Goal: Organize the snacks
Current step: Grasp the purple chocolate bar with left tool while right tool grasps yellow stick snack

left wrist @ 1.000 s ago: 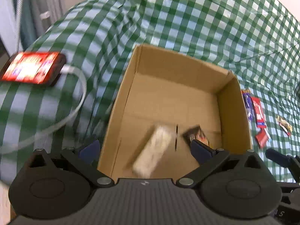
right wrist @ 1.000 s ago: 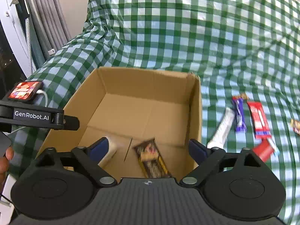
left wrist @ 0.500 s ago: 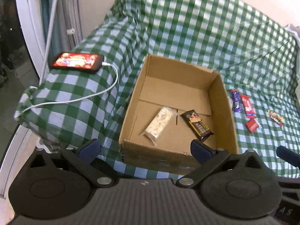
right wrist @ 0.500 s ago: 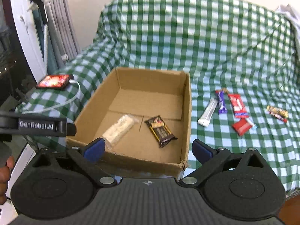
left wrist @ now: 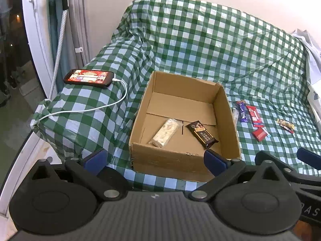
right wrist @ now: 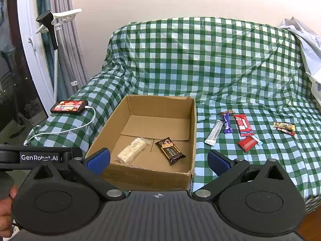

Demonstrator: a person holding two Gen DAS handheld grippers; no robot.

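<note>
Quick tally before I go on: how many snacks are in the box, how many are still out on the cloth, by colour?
In the cardboard box: 2, a pale bar and a dark brown bar.
On the checked cloth:
silver 1
purple 1
red 2
tan-and-dark 1
Total: 7 snacks.

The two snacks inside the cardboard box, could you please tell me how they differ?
The pale bar is whitish in clear wrap; the dark bar is brown with printed labelling. The pale bar lies left, the dark bar right, angled oppositely. Both lie flat on the cardboard box floor, apart.
</note>
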